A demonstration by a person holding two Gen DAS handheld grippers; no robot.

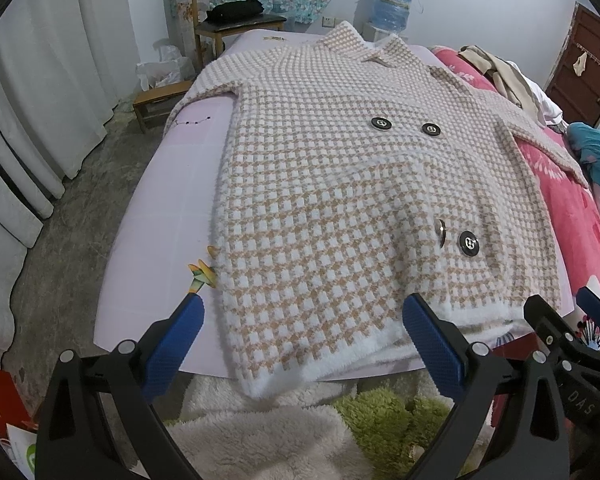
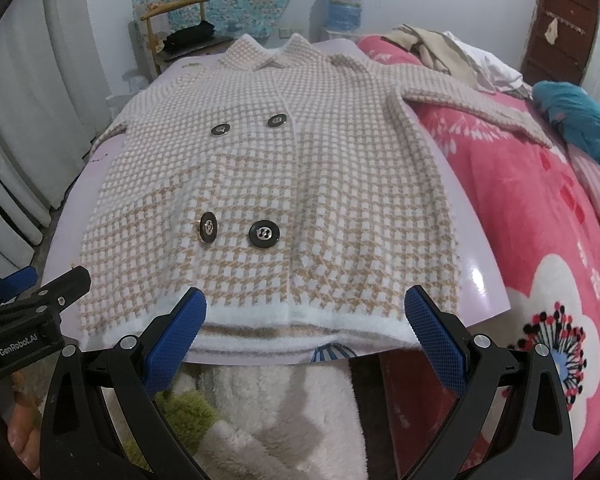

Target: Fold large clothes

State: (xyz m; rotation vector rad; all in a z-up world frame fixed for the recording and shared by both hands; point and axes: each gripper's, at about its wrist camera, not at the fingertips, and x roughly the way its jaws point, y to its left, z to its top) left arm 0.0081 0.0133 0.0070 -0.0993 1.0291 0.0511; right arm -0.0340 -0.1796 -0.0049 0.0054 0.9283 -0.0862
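Here is the fuzzy tan-and-white houndstooth knit coat [image 1: 340, 184], spread face up and filling the centre of both views, collar toward the top of the frame and white-trimmed hem toward the bottom. It lies on a glossy pale lilac board [image 1: 172, 216] that shows along the coat's left edge in the left wrist view. Four black round buttons with metal centres sit in two pairs, the upper pair [image 1: 406, 126] near mid-chest and the lower pair [image 2: 240, 232] further down.

The left gripper [image 1: 300, 344], black-framed with blue textured pads, sits at the bottom centre of its view with its jaws spread wide and nothing between them; the hem's near-left corner droops over the board's edge in the gap. The right gripper [image 2: 304, 336] is likewise released, its blue pads parted, straddling the white hem at the bottom centre of the right wrist view. Whether any pad actually touches the fabric, I cannot tell.

One sleeve runs out over a pink floral blanket [image 2: 520, 208] on the right of the frame. A teal cloth [image 2: 580, 120] is bunched at the far right, and beige and white garments [image 2: 452, 52] are heaped in the upper right. A wooden chair [image 1: 228, 12] stands upper left, a blue water jug [image 1: 394, 2] at top centre. Shaggy white-and-green fabric [image 1: 300, 432] fills the lower edge beneath the jaws.
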